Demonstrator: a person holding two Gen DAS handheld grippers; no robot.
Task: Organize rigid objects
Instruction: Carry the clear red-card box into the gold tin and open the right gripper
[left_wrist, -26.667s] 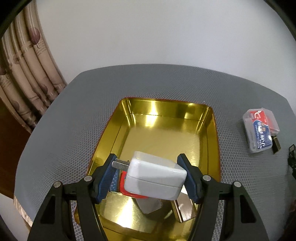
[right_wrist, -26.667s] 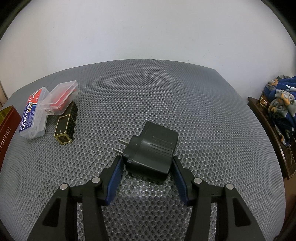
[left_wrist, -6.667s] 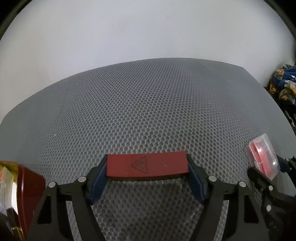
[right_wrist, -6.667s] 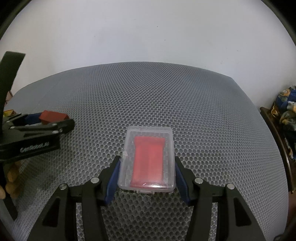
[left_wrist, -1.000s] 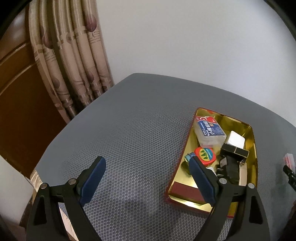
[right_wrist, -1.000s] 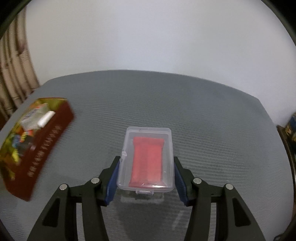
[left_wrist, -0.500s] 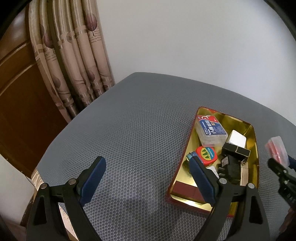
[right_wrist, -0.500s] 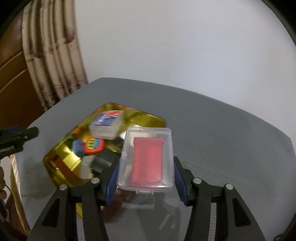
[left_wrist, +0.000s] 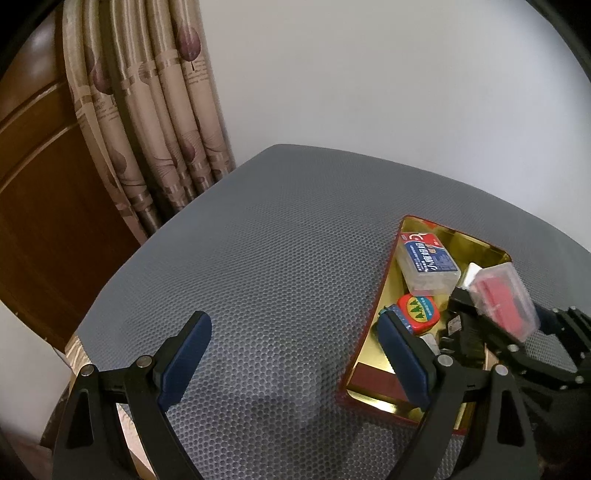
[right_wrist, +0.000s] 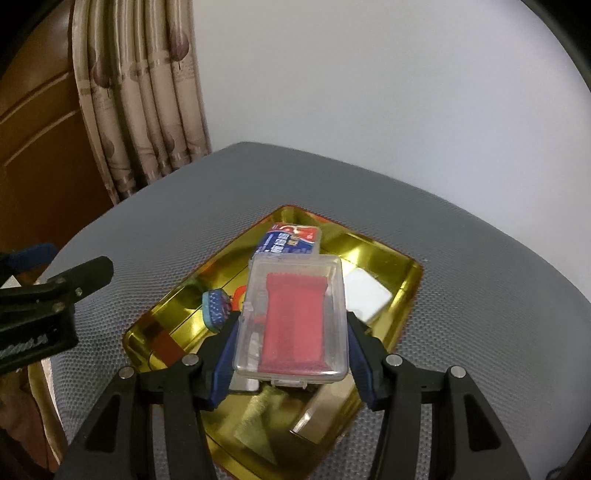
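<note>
The right tool (right_wrist: 291, 332) is clamped on a clear case (right_wrist: 295, 314), held over the gold tin (right_wrist: 402, 295) near the table's (left_wrist: 258, 258) right edge. The tin already holds several items. The left tool (left_wrist: 295, 354) hangs apart, empty. Only this case seems left.

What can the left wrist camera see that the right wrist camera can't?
Only the left wrist view shows the black charger and the dark red block in the gold tin, plus the left gripper open over bare mat.

Only the right wrist view shows the white adapter's flat top, and the right gripper pads pressed on both sides of the clear box.

Both show the tin, the blue-labelled case, the round tape measure, the red-filled clear box, the curtain and the grey mat.
</note>
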